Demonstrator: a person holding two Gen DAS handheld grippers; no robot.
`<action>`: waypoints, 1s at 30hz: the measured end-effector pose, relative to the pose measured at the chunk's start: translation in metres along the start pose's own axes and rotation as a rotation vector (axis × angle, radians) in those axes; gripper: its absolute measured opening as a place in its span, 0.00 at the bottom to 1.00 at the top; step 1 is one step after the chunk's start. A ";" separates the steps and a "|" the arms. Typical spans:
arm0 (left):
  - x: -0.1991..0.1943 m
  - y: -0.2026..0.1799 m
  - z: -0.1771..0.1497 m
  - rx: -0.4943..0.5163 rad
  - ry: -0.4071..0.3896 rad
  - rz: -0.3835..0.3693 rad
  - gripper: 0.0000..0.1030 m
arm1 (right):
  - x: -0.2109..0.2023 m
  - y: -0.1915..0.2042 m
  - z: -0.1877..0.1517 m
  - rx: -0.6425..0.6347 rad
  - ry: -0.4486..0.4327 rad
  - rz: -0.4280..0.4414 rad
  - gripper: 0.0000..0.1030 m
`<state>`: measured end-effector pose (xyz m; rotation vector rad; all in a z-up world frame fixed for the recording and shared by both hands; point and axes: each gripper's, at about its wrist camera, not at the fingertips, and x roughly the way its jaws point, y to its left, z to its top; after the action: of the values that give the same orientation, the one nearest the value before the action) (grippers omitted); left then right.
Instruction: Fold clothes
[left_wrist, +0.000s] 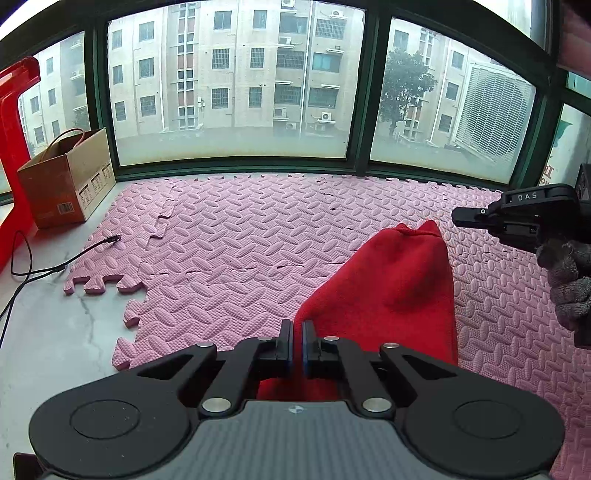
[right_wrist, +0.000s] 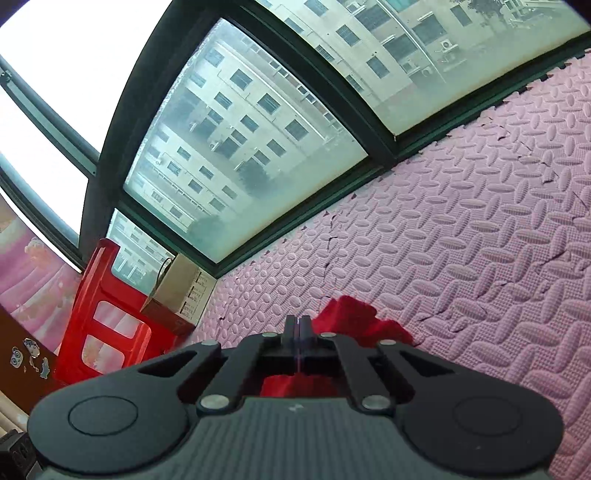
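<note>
One pink foam mat (left_wrist: 258, 236) of interlocking tiles covers most of the marble sill below the window. One red cloth (left_wrist: 391, 288) lies on the mat, rising to both tongs. One cardboard box (left_wrist: 66, 181) stands at the mat's far left corner. The left tongs (left_wrist: 297, 341) are clamped on the cloth's near edge; the right tongs (right_wrist: 297, 338) are pressed together, with red cloth bunched at their base, grip unclear.

Right claw (right_wrist: 297, 325) closed on red cloth (right_wrist: 351, 314) above pink foam mat (right_wrist: 461, 240), window (right_wrist: 240, 147) beyond.
</note>
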<state>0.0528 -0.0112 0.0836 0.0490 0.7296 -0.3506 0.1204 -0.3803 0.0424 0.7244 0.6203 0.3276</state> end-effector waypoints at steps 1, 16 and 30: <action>0.000 0.001 -0.001 -0.002 0.008 -0.007 0.05 | 0.000 0.002 0.001 -0.008 -0.009 -0.007 0.01; 0.027 0.005 -0.010 0.010 0.108 0.007 0.05 | 0.030 -0.027 -0.018 0.052 0.077 -0.068 0.40; 0.018 0.013 -0.011 -0.025 0.090 0.025 0.21 | 0.012 -0.023 -0.026 0.030 -0.001 -0.179 0.28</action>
<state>0.0630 -0.0021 0.0626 0.0502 0.8218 -0.3171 0.1144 -0.3774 0.0059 0.6918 0.6851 0.1536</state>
